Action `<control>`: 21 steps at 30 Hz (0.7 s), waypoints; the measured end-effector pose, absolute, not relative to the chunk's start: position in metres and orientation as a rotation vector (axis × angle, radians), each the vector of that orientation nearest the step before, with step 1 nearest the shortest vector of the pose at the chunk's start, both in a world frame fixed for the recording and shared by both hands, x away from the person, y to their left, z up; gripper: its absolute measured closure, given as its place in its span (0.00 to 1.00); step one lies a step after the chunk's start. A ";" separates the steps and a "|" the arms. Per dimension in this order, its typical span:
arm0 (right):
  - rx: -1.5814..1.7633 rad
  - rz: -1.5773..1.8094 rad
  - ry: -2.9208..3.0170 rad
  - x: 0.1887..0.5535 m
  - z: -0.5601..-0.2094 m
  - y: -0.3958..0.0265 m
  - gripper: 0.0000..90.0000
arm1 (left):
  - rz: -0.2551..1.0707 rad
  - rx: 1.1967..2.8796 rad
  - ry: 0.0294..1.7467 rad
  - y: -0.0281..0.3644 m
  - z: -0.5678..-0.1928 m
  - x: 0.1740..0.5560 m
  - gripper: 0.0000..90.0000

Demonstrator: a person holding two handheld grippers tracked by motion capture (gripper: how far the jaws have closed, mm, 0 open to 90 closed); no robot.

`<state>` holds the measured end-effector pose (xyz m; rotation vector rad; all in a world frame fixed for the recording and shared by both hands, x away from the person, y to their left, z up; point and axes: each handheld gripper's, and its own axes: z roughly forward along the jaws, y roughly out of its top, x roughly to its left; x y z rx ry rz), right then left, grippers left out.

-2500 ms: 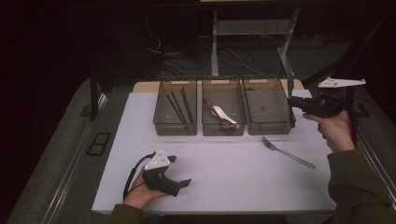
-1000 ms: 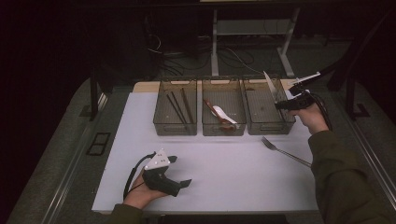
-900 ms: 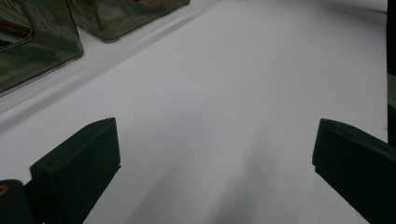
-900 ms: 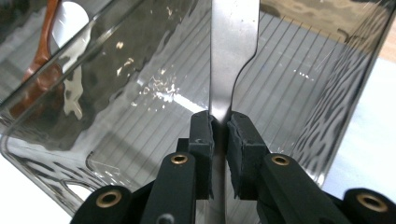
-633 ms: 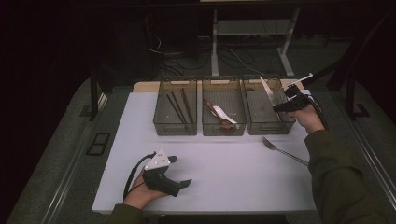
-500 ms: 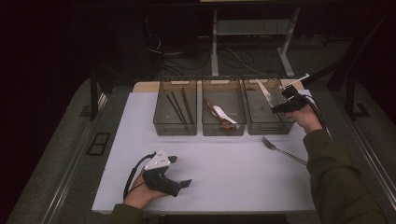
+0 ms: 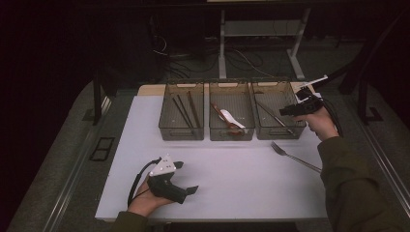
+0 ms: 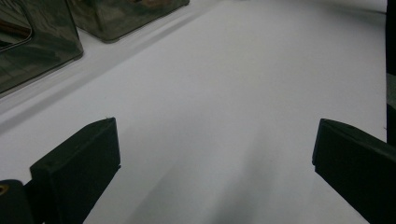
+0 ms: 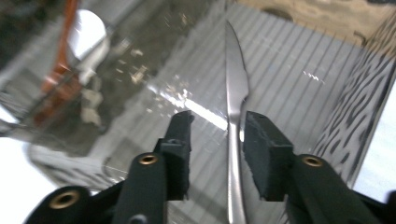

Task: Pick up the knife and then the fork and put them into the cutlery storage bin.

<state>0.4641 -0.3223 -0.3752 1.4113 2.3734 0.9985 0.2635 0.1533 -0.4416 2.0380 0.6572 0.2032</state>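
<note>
- Right gripper (image 9: 212, 140) over the right bin (image 7: 278, 131); jaws just opening, parted, knife (image 9: 236, 88) between them, pads off it
- Knife inside the right bin, on its floor
- Left gripper (image 8: 212, 154) wide, empty, near side of the bin
- Fork (image 7: 295, 155) just before the bin

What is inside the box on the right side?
A shiny metal knife lies inside the right box, on its ribbed floor. The right claw hangs open over it, covering part of the knife's lower handle and the floor beneath.
</note>
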 end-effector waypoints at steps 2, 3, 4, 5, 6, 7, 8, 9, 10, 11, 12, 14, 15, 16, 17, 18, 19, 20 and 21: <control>1.387 1.045 2.353 0.457 -0.370 -0.325 0.60 | 0.203 2.037 0.656 0.153 -0.442 0.263 0.00; 1.375 1.068 2.350 0.453 -0.367 -0.326 0.58 | 0.203 2.039 0.654 0.153 -0.442 0.264 0.00; 1.363 1.088 2.341 0.449 -0.364 -0.327 0.57 | 0.203 2.039 0.654 0.153 -0.442 0.264 0.00; 1.347 1.110 2.327 0.444 -0.362 -0.327 0.56 | 0.203 2.041 0.652 0.153 -0.442 0.264 0.00; 1.336 1.138 2.319 0.440 -0.360 -0.328 0.55 | 0.203 2.041 0.651 0.153 -0.442 0.264 0.00; 1.327 1.164 2.309 0.436 -0.358 -0.329 0.54 | 0.203 2.041 0.652 0.153 -0.442 0.263 0.00; 1.311 1.179 2.303 0.431 -0.356 -0.330 0.53 | 0.204 2.041 0.652 0.153 -0.442 0.263 0.00; 1.294 1.186 2.301 0.427 -0.355 -0.330 0.52 | 0.204 2.042 0.652 0.153 -0.442 0.263 0.00; 1.279 1.194 2.299 0.423 -0.353 -0.331 0.51 | 0.205 2.043 0.652 0.153 -0.442 0.263 0.00; 1.267 1.204 2.296 0.419 -0.352 -0.331 0.51 | 0.205 2.043 0.652 0.153 -0.442 0.263 0.00; 1.253 1.216 2.290 0.415 -0.350 -0.332 0.50 | 0.205 2.043 0.652 0.153 -0.442 0.263 0.00; 1.230 1.249 2.285 0.407 -0.348 -0.332 0.49 | 0.205 2.042 0.653 0.152 -0.442 0.263 0.00; 1.220 1.264 2.285 0.403 -0.347 -0.333 0.49 | 0.204 2.042 0.653 0.152 -0.442 0.263 0.00; 1.210 1.280 2.284 0.399 -0.347 -0.333 0.49 | 0.204 2.043 0.652 0.152 -0.442 0.263 0.00; 1.198 1.290 2.285 0.395 -0.346 -0.334 0.49 | 0.204 2.043 0.653 0.152 -0.442 0.263 0.00; 1.187 1.299 2.283 0.391 -0.346 -0.334 0.49 | 0.204 2.043 0.652 0.153 -0.442 0.263 0.00; 1.181 1.303 2.285 0.388 -0.346 -0.334 0.48 | 0.205 2.043 0.651 0.153 -0.442 0.263 0.00; 1.172 1.305 2.286 0.384 -0.346 -0.334 0.48 | 0.205 2.044 0.650 0.153 -0.441 0.263 0.00; 1.165 1.308 2.284 0.380 -0.347 -0.335 0.48 | 0.205 2.043 0.651 0.153 -0.441 0.263 0.00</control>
